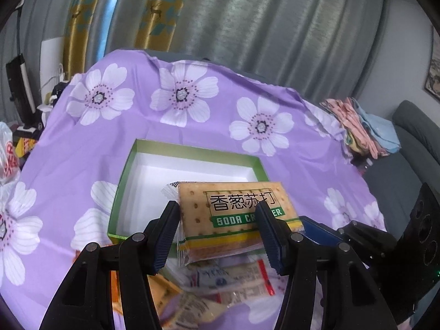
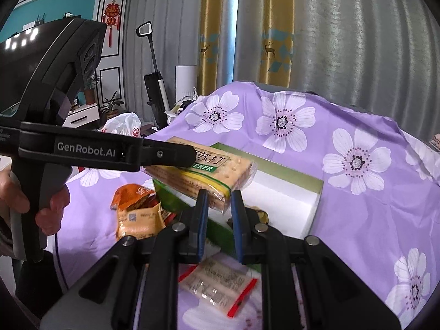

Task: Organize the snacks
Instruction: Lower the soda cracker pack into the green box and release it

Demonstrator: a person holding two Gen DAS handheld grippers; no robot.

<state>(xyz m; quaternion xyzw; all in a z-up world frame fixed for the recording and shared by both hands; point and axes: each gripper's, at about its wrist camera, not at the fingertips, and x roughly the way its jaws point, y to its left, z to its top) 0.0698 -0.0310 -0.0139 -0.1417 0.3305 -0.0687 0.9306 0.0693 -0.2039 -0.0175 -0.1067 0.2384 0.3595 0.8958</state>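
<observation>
On the left we are seeing a hand (image 2: 16, 195) wrapped around the handle of the left gripper (image 1: 217, 211). Its fingers (image 1: 167, 220) are standing partly apart and pressing on the two long sides of a soda cracker pack (image 1: 236, 214), which we are holding in the air over the near edge of the green box (image 1: 121, 192). The box is lying open on the purple flowered cloth (image 1: 192, 126), its white inside showing bare.

Below the pack, loose snack packets (image 2: 220, 280) are lying on the cloth, with an orange packet (image 2: 137, 209) just left of the box.

Further right, the right gripper (image 2: 218, 198) is nearly closed, and its fingers (image 2: 202, 206) are pinching the pack's near end. At the far right a pile of folded cloths (image 1: 357, 126) is sitting on the cloth's edge.
</observation>
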